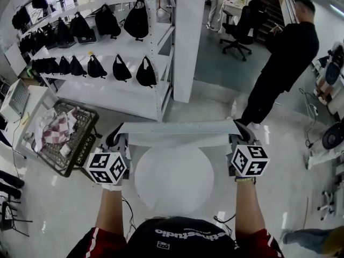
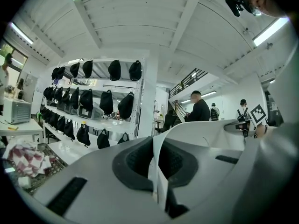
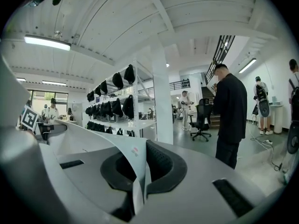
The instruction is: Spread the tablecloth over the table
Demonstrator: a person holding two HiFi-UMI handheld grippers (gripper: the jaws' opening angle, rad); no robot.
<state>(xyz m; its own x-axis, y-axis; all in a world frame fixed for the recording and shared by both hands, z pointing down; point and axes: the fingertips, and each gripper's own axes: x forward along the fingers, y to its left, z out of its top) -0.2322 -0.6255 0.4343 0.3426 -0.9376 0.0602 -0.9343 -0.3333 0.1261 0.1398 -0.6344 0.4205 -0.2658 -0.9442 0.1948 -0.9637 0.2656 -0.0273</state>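
A white tablecloth (image 1: 177, 128) hangs stretched as a flat band between my two grippers, above the far side of a round white table (image 1: 173, 181). My left gripper (image 1: 115, 137) is shut on the cloth's left corner. In the left gripper view the cloth edge (image 2: 158, 169) stands pinched between the dark pads of that gripper (image 2: 156, 174). My right gripper (image 1: 241, 131) is shut on the right corner. The right gripper view shows the cloth (image 3: 122, 149) folded up between the pads of that gripper (image 3: 140, 183). Most of the cloth below the band is not distinguishable from the table top.
A white shelving unit (image 1: 115, 47) with several black bags stands at the back left, beside a white pillar (image 1: 189, 36). At the left is a dark wire basket (image 1: 80, 138) holding a checked cloth. A person in black (image 1: 285, 63) stands at the back right, near an office chair (image 1: 239, 31).
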